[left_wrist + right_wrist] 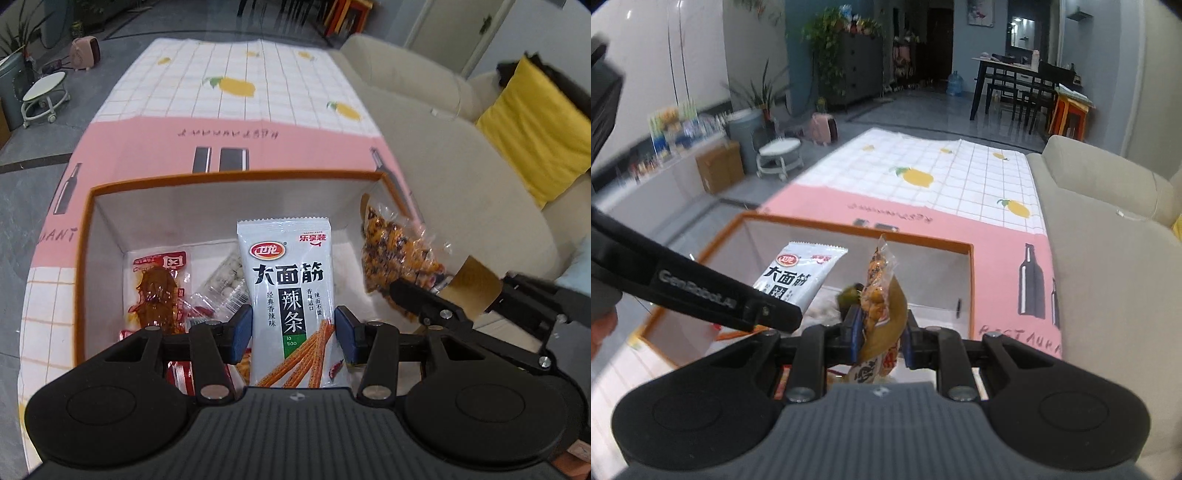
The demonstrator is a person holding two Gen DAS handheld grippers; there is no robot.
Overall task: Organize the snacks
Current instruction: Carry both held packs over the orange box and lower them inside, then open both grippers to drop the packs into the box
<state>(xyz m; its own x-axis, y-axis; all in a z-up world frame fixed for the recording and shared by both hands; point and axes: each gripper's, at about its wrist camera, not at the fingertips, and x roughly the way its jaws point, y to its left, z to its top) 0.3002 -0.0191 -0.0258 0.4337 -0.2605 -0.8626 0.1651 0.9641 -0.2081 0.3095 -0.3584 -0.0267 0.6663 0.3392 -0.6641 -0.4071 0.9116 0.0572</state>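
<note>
The left tool (291, 334) has its blue pads closed to the width of a white latiao packet (291, 295) and holds it by the lower half, above the open orange-rimmed box (236, 176) on the worktop. The packet stands upright, its long axis running near to far, the crimped top seal pointing away from the camera and the printed face toward it. It looks light and soft: a thin glossy film pouch, probably slippery, that would crease rather than break. Gripping across its width, as here, seems sound.

The right tool (879, 338) is clamped almost shut on a clear vacuum pouch of spiced orange snack (877, 291), also over the box, at its right side. That pouch points up and away, narrow edge toward the camera; it appears limp and lumpy and sags a little beyond the pads.

On the box floor lie a red-printed sachet of dark meat (159, 288) and a small bag of pale round pieces (227, 280), left of the packet.
</note>
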